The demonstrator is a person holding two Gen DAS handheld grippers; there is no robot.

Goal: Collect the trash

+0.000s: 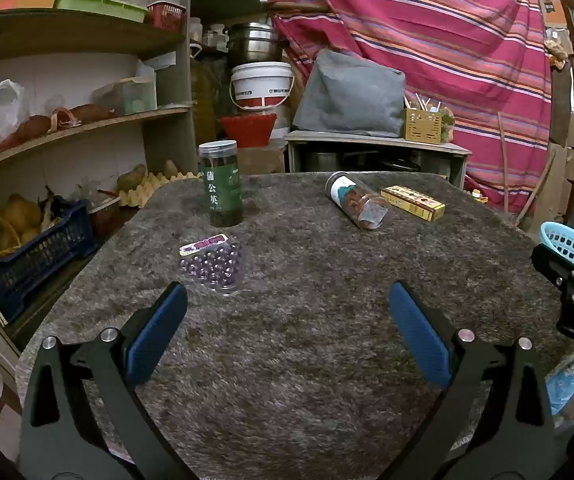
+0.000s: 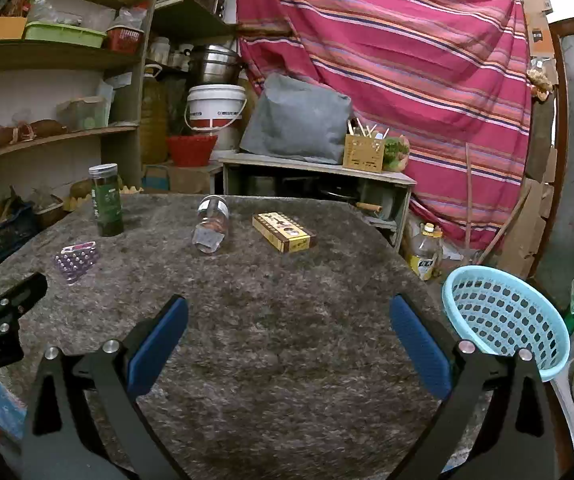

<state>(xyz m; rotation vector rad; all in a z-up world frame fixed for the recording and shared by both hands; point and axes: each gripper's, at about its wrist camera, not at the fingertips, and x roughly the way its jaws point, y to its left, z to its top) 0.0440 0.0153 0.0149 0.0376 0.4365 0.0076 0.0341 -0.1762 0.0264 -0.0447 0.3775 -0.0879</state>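
- Both pairs of blue-padded fingers stand spread wide with nothing between them: the left gripper and the right gripper each hover above the bare near part of the grey felt-covered table, gripping nothing.
- Four bits of likely trash lie on the table, none yet picked up by the look of it.
- Nearest the left gripper, just beyond its left finger, is a clear blister pack of purple beads, lying flat.
- Farther off on the left stands a green-labelled jar, upright with its lid on.
- Far, right of centre, a clear jar with brownish contents lies on its side, so it may roll if nudged.
- Just right of it, apart from it, rests a yellow carton, flat on the felt.
- At the near right edge of the table sits a light blue plastic basket, tilted with its mouth toward the table; I judge it to be the bin for the trash, placed close to the right gripper for easy dropping.
- Wide fingers suit a first approach; the bead pack seems the left gripper's easiest reach.
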